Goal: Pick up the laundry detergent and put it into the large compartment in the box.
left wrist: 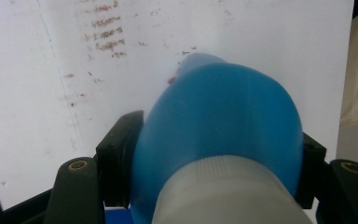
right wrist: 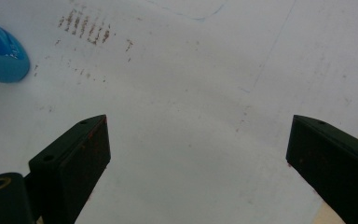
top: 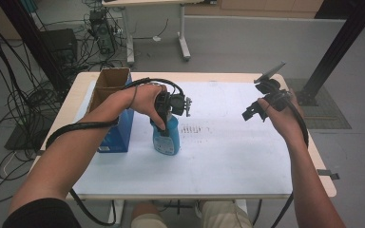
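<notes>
High view shows the left gripper (top: 171,110) clamped on the upright blue bottle (top: 167,137) near the cardboard box (top: 110,84) — gripped high, likely for lifting — while the right gripper (top: 258,110) hovers wide open, apart.

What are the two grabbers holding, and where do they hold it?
The left gripper is clamped on the blue bottle, squeezing its upper body just below the white cap. The right gripper is open and holds nothing.
</notes>
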`<action>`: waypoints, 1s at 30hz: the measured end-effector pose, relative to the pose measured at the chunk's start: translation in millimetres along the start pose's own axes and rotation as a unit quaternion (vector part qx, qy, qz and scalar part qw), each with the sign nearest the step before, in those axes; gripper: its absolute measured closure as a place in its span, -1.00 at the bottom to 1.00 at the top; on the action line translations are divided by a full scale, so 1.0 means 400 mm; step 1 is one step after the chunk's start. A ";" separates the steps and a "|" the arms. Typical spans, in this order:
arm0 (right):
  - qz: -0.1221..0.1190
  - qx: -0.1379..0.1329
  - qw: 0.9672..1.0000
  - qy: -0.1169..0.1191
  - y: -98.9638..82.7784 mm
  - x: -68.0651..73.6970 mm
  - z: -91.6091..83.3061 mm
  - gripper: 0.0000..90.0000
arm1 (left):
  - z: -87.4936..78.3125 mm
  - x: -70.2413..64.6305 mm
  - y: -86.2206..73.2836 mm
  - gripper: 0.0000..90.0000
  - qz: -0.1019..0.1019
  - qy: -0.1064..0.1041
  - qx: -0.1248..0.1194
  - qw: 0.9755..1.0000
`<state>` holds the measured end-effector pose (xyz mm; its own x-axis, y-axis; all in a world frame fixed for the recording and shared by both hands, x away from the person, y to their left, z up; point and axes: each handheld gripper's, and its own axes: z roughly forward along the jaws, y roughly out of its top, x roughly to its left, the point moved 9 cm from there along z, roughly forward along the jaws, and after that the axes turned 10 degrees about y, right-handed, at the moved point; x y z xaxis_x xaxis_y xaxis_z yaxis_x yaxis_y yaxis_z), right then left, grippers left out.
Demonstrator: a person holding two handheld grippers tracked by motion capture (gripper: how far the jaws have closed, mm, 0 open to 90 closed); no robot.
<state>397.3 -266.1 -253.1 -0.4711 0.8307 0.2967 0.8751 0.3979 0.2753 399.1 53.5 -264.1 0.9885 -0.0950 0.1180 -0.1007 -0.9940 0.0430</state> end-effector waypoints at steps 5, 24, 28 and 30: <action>-0.001 0.000 1.000 0.001 0.002 0.002 0.002 -0.86 | 0.000 0.000 -0.001 -0.23 0.001 0.000 0.000 1.000; -0.002 0.001 1.000 0.000 0.004 0.004 0.005 -0.86 | -0.001 0.000 0.002 -0.22 -0.001 -0.002 0.003 1.000; -0.002 0.002 1.000 -0.001 0.004 0.003 0.005 -0.86 | 0.000 0.000 0.003 -0.22 -0.005 -0.002 0.005 1.000; -0.004 0.002 1.000 -0.001 0.005 0.005 0.004 -0.86 | -0.001 0.002 0.003 -0.22 -0.003 -0.001 0.004 1.000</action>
<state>398.4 -263.1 -253.5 -0.4779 0.8281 0.2929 0.8717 0.4060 0.2744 399.7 52.2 -263.6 0.9892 -0.0889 0.1161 -0.0936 -0.9950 0.0351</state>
